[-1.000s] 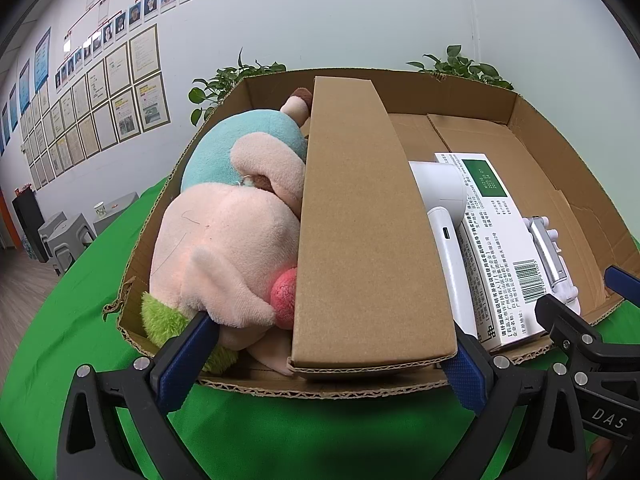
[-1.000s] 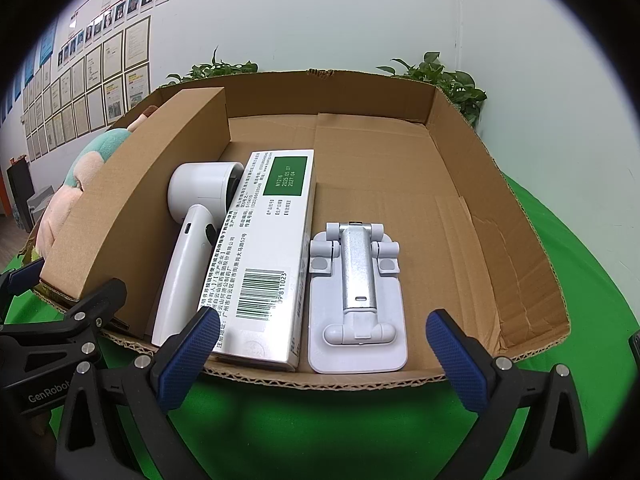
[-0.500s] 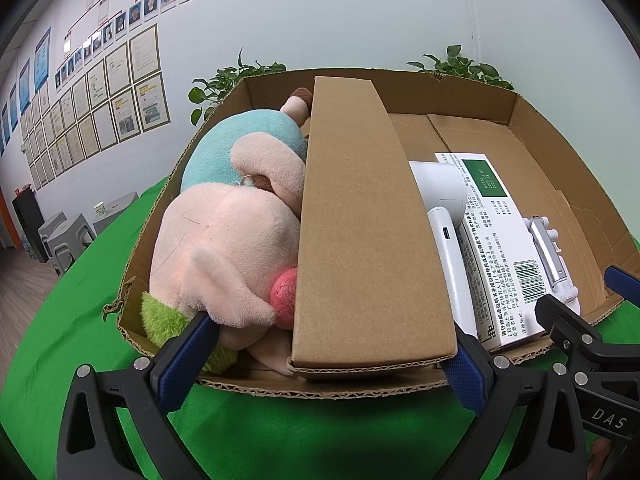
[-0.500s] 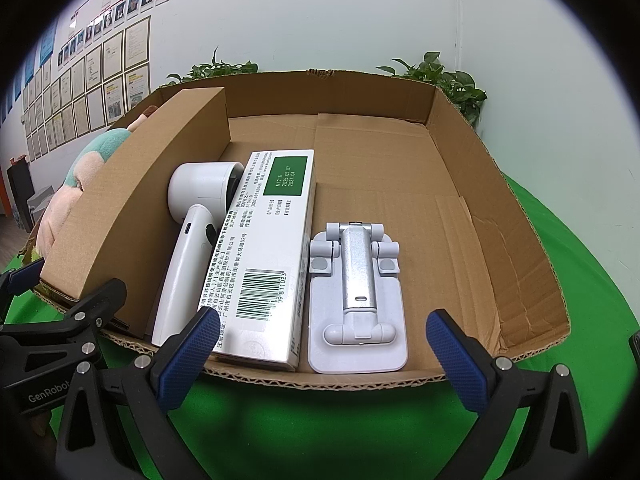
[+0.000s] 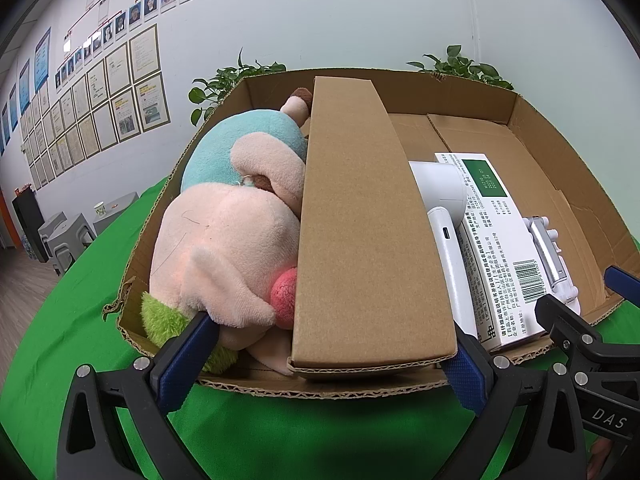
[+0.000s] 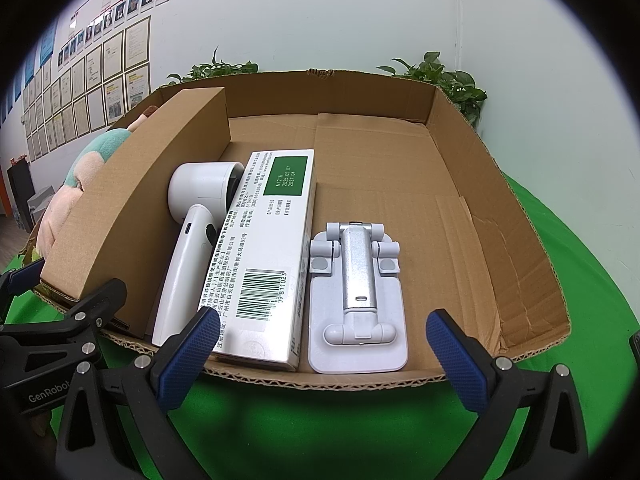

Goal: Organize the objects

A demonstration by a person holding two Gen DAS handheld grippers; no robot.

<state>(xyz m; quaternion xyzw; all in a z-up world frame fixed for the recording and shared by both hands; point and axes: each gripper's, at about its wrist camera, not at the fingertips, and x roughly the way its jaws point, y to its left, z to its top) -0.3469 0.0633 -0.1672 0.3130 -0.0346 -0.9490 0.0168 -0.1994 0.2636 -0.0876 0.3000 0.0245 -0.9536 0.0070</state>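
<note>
**No change seen**

Between the earlier pictures and now, nothing shows a move. The left gripper (image 5: 328,364), the right gripper (image 6: 324,348) and the things in the box (image 6: 500,208) sit at the same places in both views.

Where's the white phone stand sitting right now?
In the right wrist view, the phone stand lies flat in the cardboard box's right compartment, just right of the white medicine box, near the front edge.
</note>
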